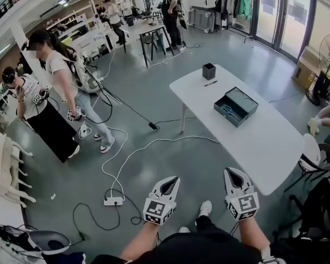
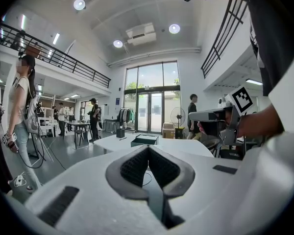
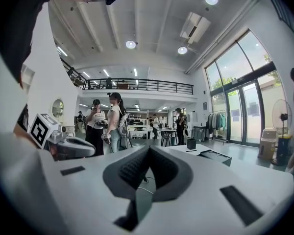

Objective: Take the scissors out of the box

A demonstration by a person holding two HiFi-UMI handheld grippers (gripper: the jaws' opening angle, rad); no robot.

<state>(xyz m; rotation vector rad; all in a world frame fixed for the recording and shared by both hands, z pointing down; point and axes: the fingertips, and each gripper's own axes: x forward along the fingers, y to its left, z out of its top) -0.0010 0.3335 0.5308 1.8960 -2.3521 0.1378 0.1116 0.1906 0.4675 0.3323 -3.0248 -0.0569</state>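
Holding my left gripper [image 1: 169, 181] and right gripper [image 1: 235, 172] shut and empty; the scissors [image 1: 227, 110] in the box [image 1: 243, 99] lie at twelve o'clock, nearer my right.

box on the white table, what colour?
Dark teal box; it shows best in the head view.

We held the left gripper [image 2: 148, 149] and the right gripper [image 3: 148, 149], both shelled in smooth, matt white plastic, their pads [image 2: 132, 168] black, ribbed and rubbery in look. Ahead of the right gripper stood the table [image 1: 264, 142], its white top smooth with a faint sheen; on it sat the box [image 1: 224, 116], dark and matt, of a material we could not tell. Beneath both grippers the grey floor [image 1: 165, 103] ran smooth and softly glossy, like sealed concrete. Beyond the left gripper's tip, tall glass doors [image 2: 149, 102] shone in dark metal frames.
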